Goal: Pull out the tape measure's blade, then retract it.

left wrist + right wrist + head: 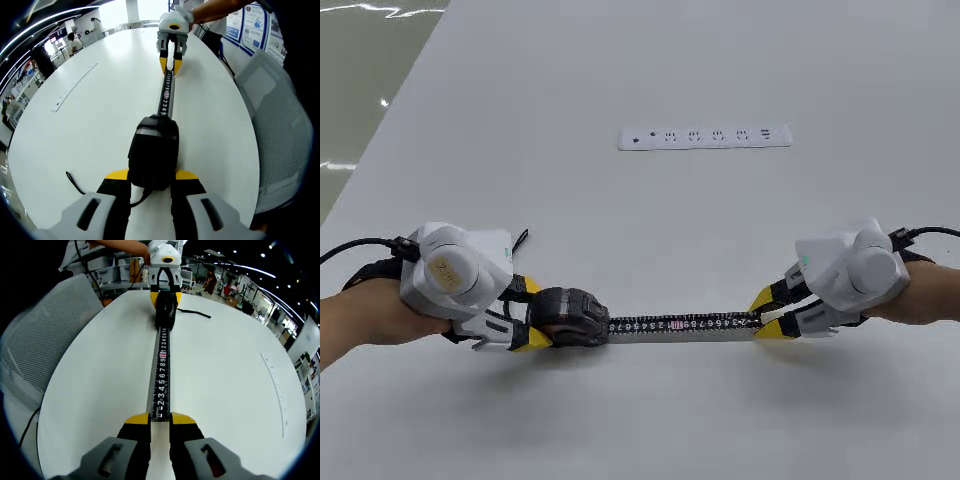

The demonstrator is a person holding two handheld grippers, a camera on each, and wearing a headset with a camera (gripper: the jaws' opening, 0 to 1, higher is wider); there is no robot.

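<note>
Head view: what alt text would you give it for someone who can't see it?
The left gripper grips a black tape measure case while the right gripper pinches the tip of its dark numbered blade, pulled out flat between them on a white table. A white power strip lies farther back.

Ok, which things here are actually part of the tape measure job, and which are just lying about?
Part of the job: black tape measure case, held by the left hand-held gripper; its pulled-out numbered metal blade, pinched by the right hand-held gripper.
Just lying about: long white power strip; grey mesh chair.
</note>
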